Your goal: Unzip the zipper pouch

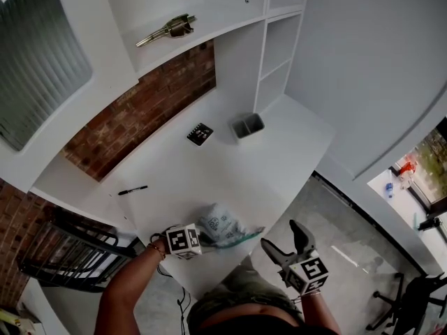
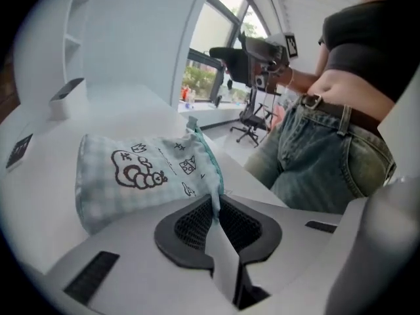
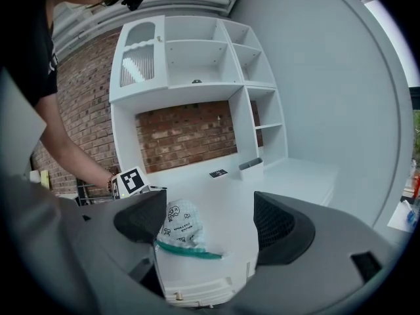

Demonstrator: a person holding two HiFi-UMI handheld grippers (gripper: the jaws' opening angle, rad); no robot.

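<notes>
Bright, even daylight from the windows; gripper views bulge and darken at edges.

Soft cloth pouch (image 2: 141, 176), matt white desk (image 1: 216, 166)

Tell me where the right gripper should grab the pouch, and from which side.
Probably the teal zipper tail sticking out of the pouch's right end, approached from the right gripper's own side: it juts free toward it, while the left gripper is shut on the opposite end.

Pouch (image 2: 144, 172) corner, unseen between left jaws
</notes>
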